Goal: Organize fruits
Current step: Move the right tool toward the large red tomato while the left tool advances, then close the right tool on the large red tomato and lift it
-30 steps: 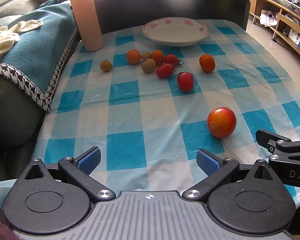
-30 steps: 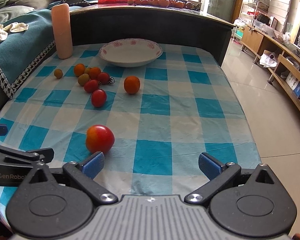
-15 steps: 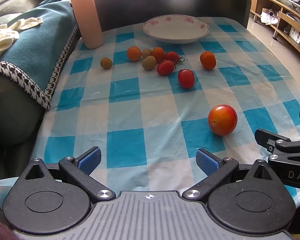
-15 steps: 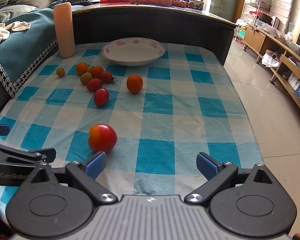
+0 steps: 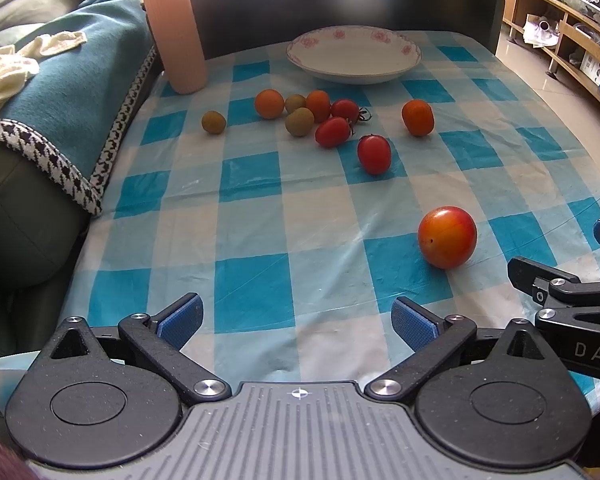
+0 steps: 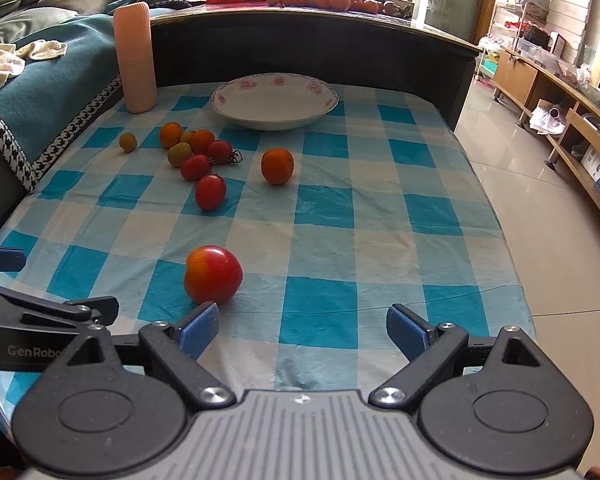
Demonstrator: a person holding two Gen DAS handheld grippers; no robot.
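A large red-orange tomato lies alone on the blue checked tablecloth near the front. Farther back lie several small fruits: red cherry tomatoes, an orange one and greenish-brown ones. An empty white floral plate sits at the back. My left gripper is open and empty at the front edge. My right gripper is open and empty, its left pad just in front of the large tomato.
A tall pink cylinder stands at the back left. A sofa with a teal blanket borders the left side. A dark raised ledge runs behind the table. The table's right edge drops to a tiled floor.
Both grippers have moved slightly forward over the table, so the fruits and plate sit lower and nearer in both views. Both stay open. Nothing on the table has moved.
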